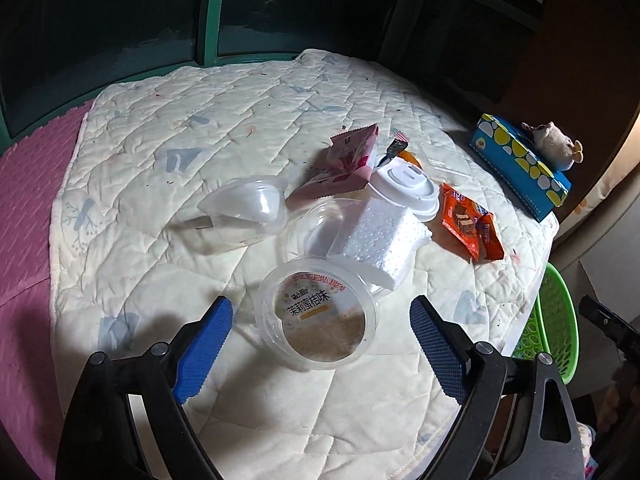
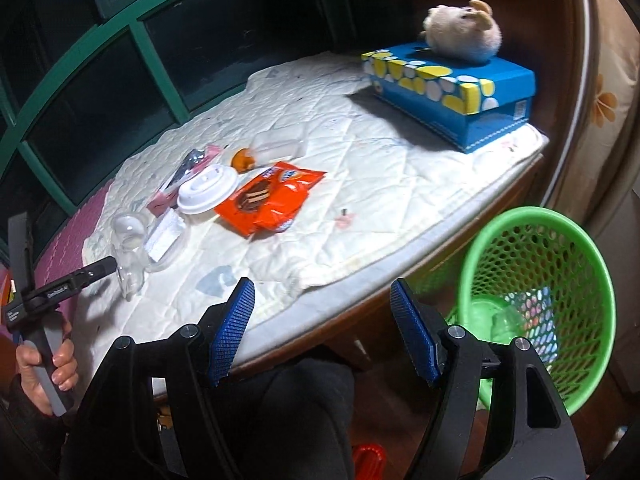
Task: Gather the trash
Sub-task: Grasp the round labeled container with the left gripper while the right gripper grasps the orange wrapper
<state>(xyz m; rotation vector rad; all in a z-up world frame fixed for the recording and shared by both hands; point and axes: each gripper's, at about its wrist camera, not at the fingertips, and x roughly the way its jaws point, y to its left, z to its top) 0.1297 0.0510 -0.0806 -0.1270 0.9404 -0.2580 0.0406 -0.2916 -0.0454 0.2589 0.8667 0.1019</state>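
Trash lies on a white quilted pad (image 1: 200, 128). My left gripper (image 1: 322, 316) is open, its blue pads either side of a clear plastic cup with a printed lid (image 1: 318, 316) lying on the pad. Behind it lie a clear bowl holding white foam (image 1: 380, 236), a clear dome lid (image 1: 244, 208), a white cup lid (image 1: 404, 188), pink wrappers (image 1: 352, 156) and orange snack wrappers (image 1: 468, 224). My right gripper (image 2: 322, 300) is open and empty, off the pad's front edge, left of the green mesh bin (image 2: 536, 300). The orange wrappers (image 2: 272, 196) and the white lid (image 2: 208, 194) also show in the right wrist view.
A blue tissue box (image 2: 452, 88) with a plush toy (image 2: 464, 32) on it stands at the pad's far right. A green-framed dark window (image 1: 212, 12) runs behind. The green bin (image 1: 556, 324) stands on the floor at the right and holds some trash. A pink mat (image 1: 24, 208) lies left.
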